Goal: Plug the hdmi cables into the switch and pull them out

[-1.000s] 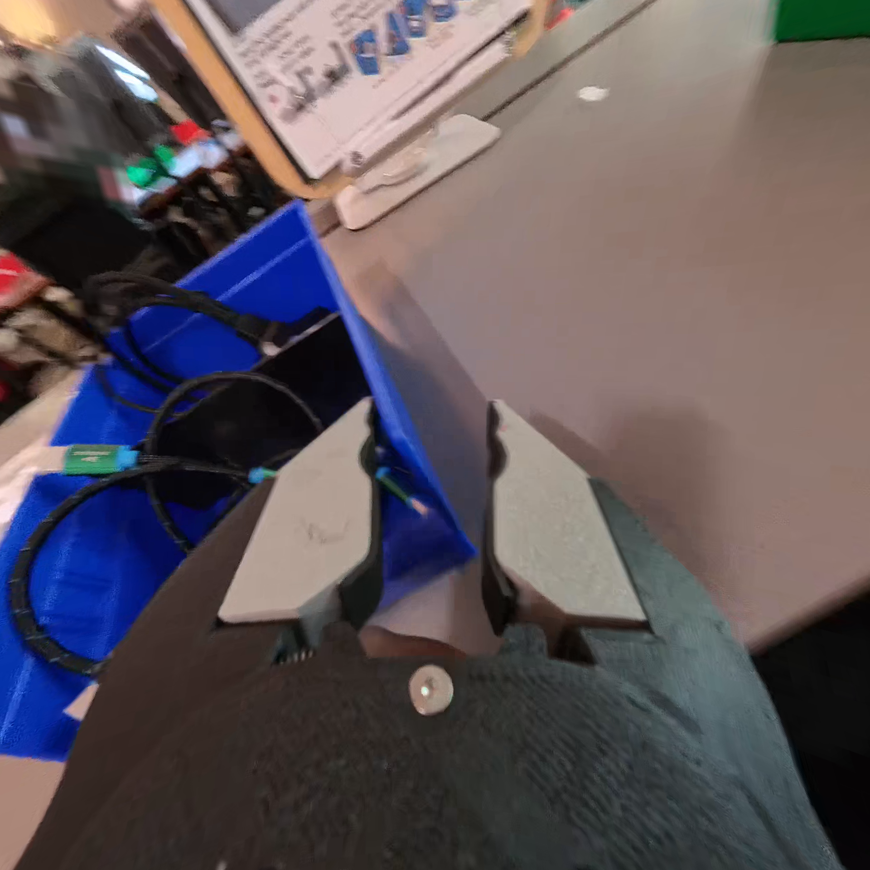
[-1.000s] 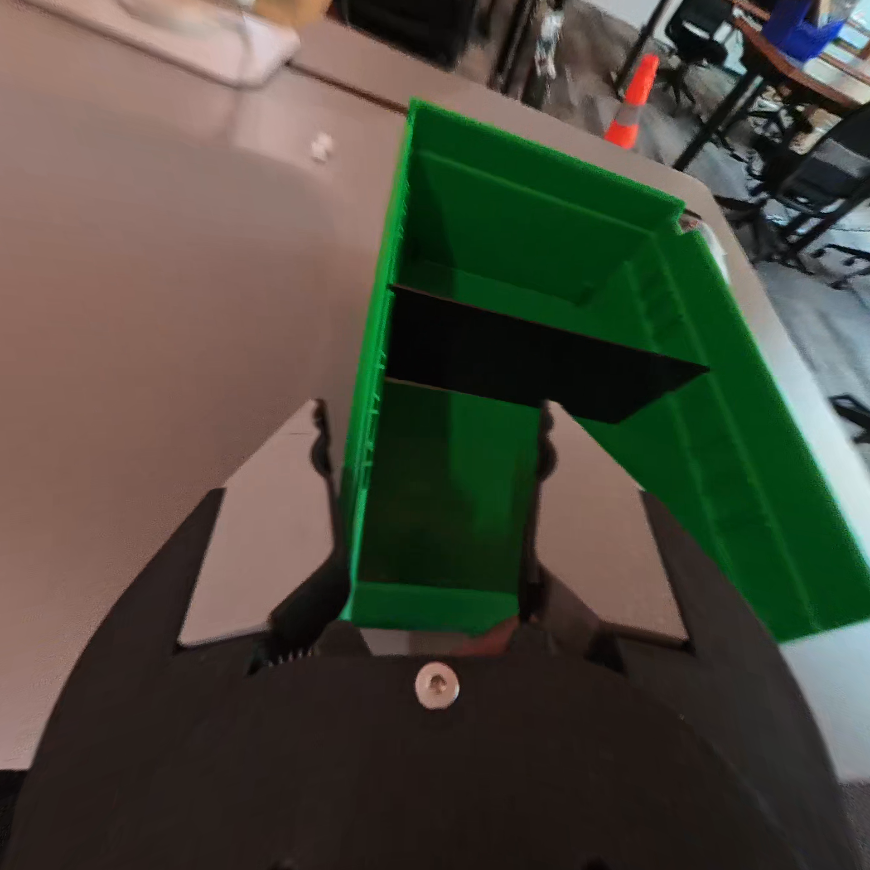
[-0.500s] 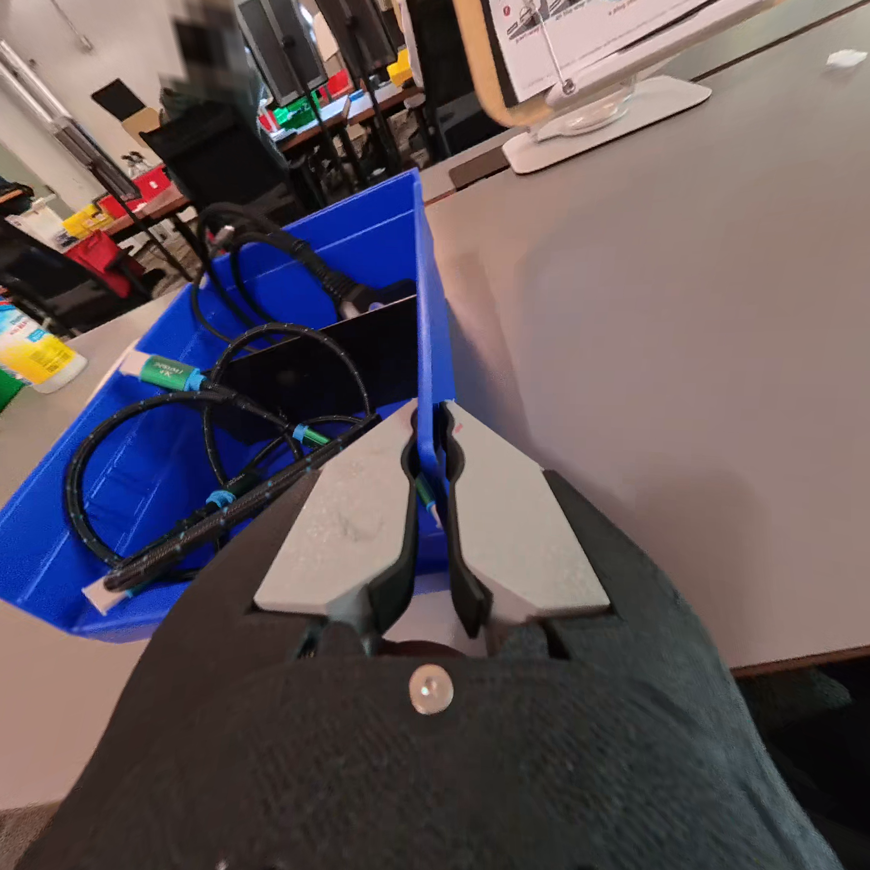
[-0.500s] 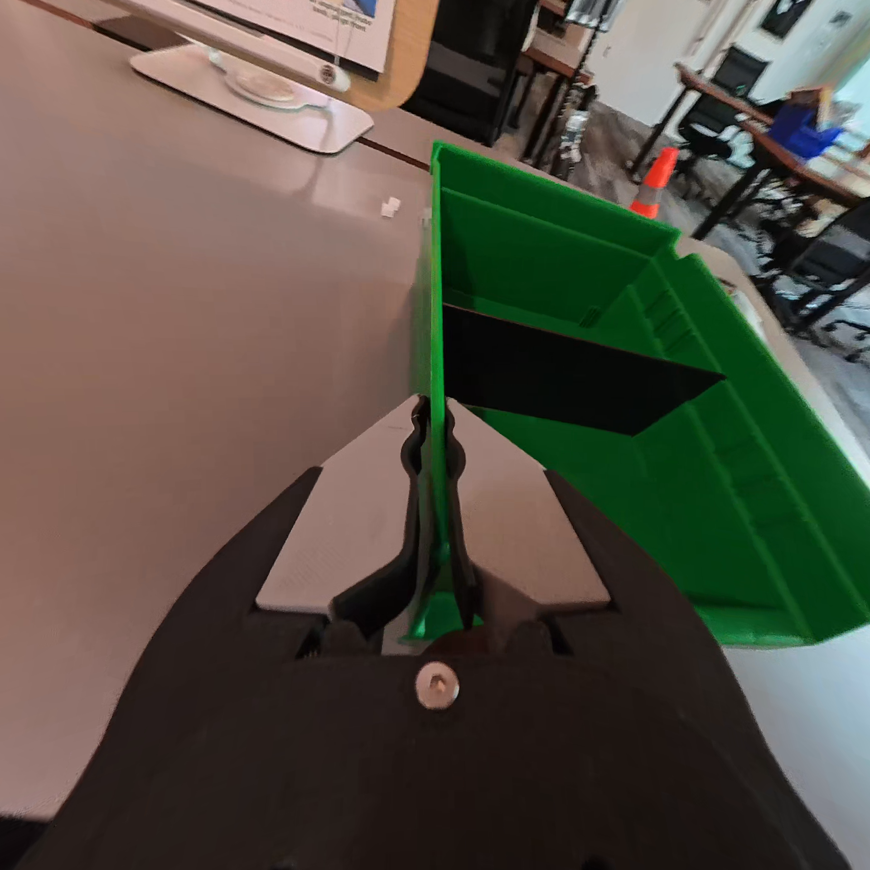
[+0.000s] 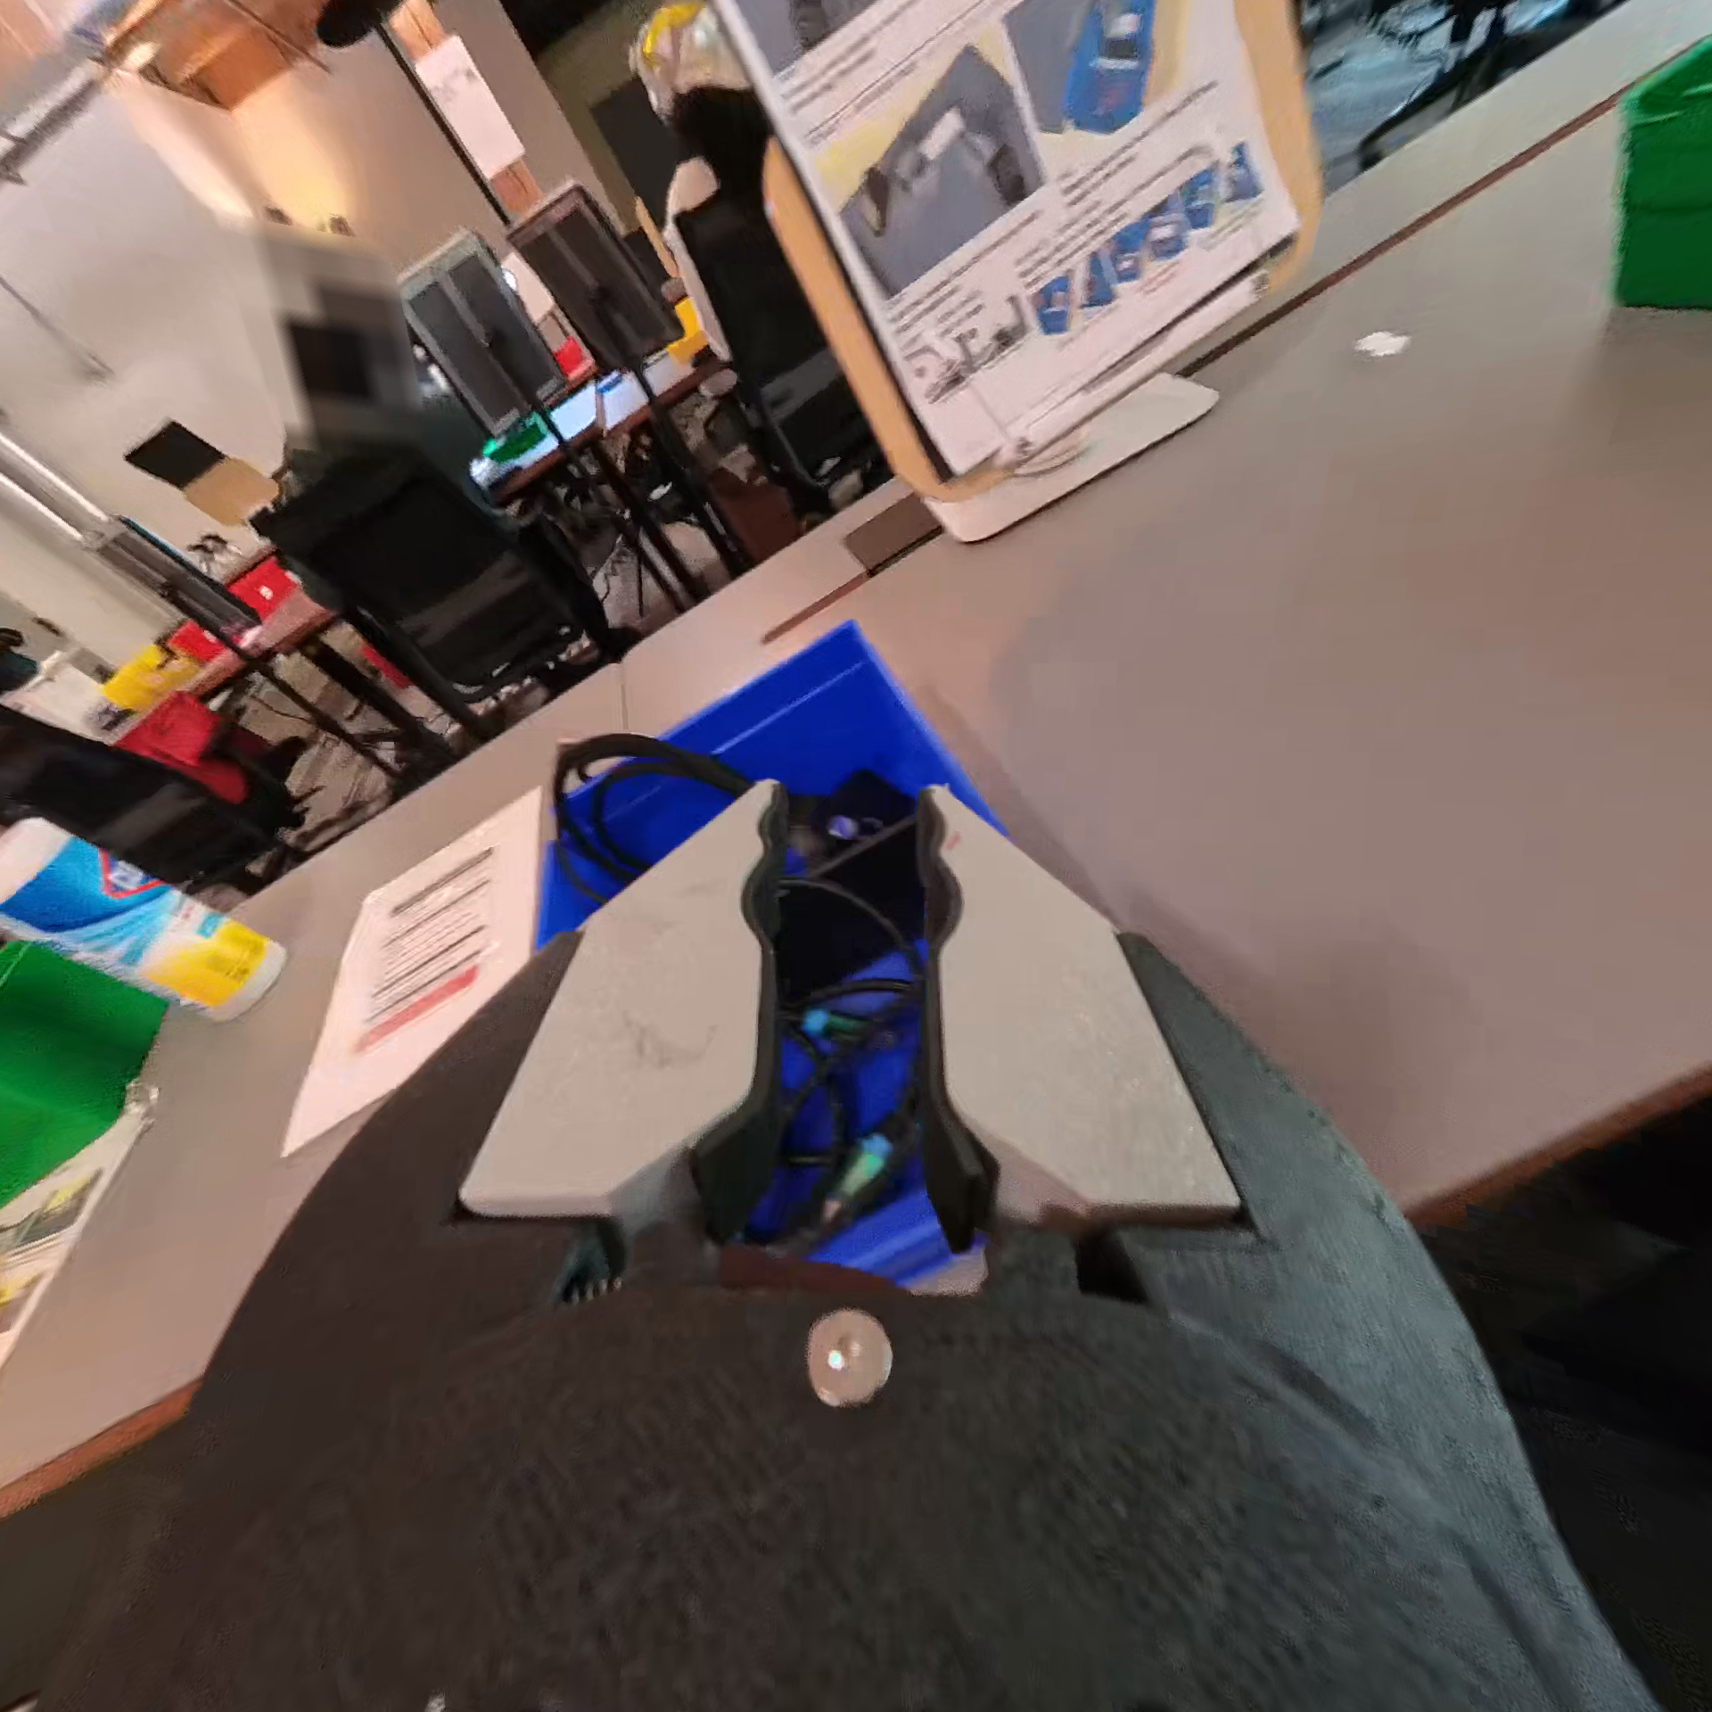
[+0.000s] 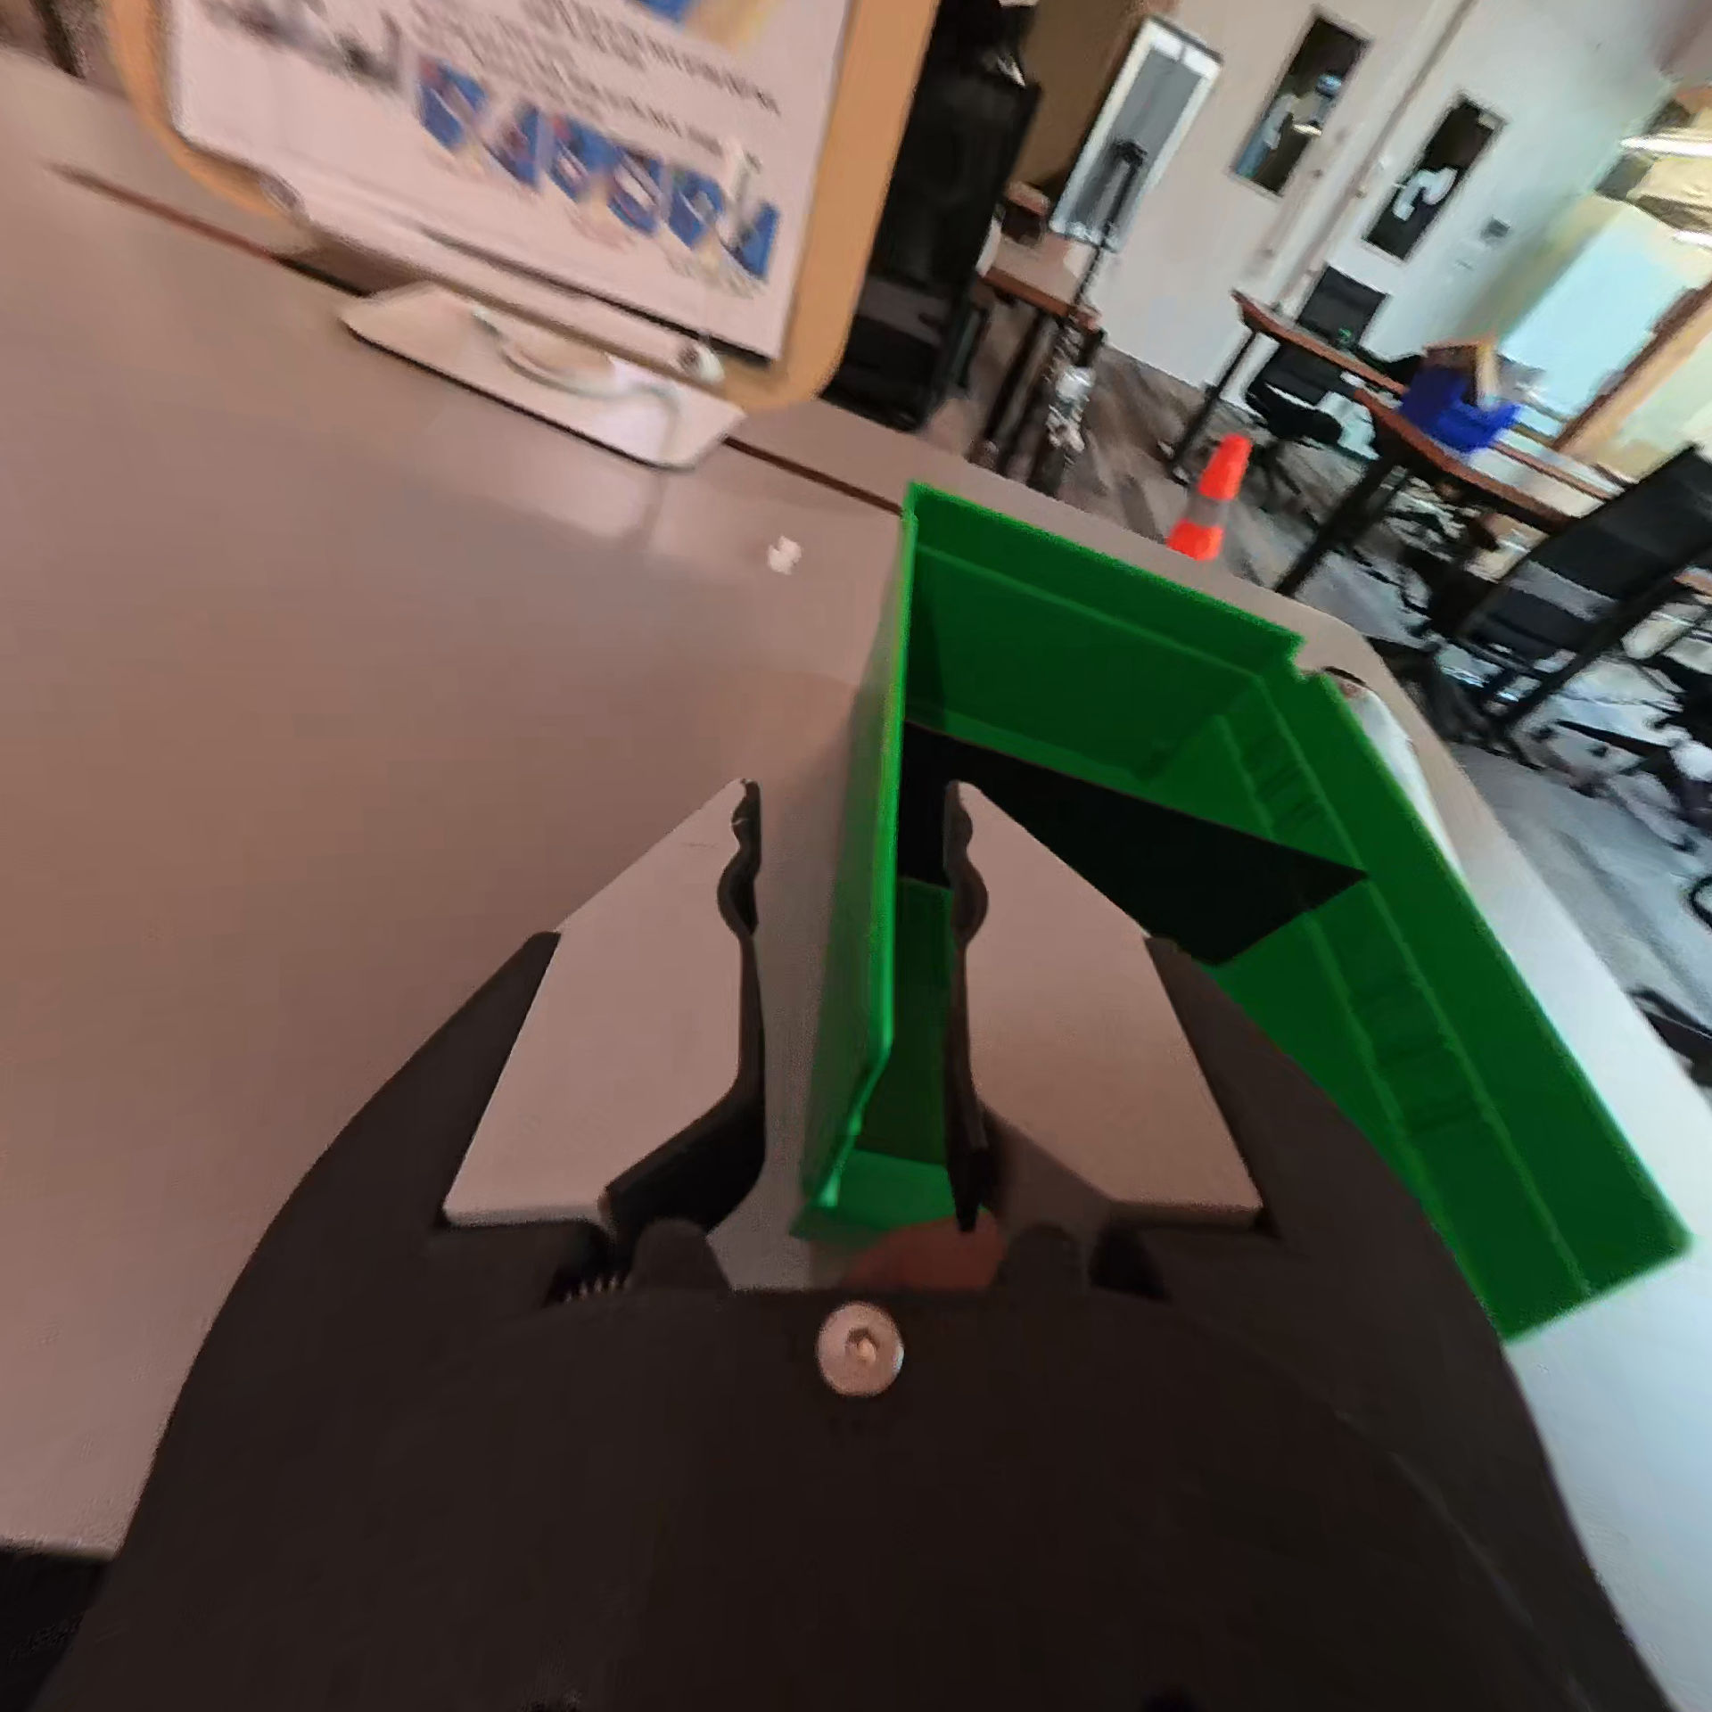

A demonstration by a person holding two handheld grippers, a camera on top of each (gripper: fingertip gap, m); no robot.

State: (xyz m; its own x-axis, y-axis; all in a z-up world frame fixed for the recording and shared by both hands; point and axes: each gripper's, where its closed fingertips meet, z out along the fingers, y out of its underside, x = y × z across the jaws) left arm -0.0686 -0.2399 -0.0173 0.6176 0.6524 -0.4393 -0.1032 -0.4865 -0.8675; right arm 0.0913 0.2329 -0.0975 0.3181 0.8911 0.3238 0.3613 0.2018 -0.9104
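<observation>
In the left wrist view a blue bin (image 5: 806, 723) stands on the grey table and holds coiled black HDMI cables (image 5: 834, 1065) with green and teal plug ends. My left gripper (image 5: 850, 806) is open and empty above the bin's near end, and its fingers cover most of the bin. I cannot make out a switch. In the right wrist view my right gripper (image 6: 850, 797) is open, with one finger on each side of the left wall of a green bin (image 6: 1065, 648). The green bin holds only a black divider (image 6: 1158, 862).
A sign board on a white base (image 5: 1065, 232) stands at the back of the table. A paper sheet (image 5: 417, 973), a wipes canister (image 5: 120, 926) and a green object (image 5: 65, 1065) lie left of the blue bin. The table's front edge (image 5: 1529, 1167) is close. An orange cone (image 6: 1214, 500) stands on the floor. About 50 cm separates my left fingertips from my right.
Half a second ago both grippers were shut on their bins' walls. Both have opened and let go. The left gripper has tilted up and shifted over the blue bin.
</observation>
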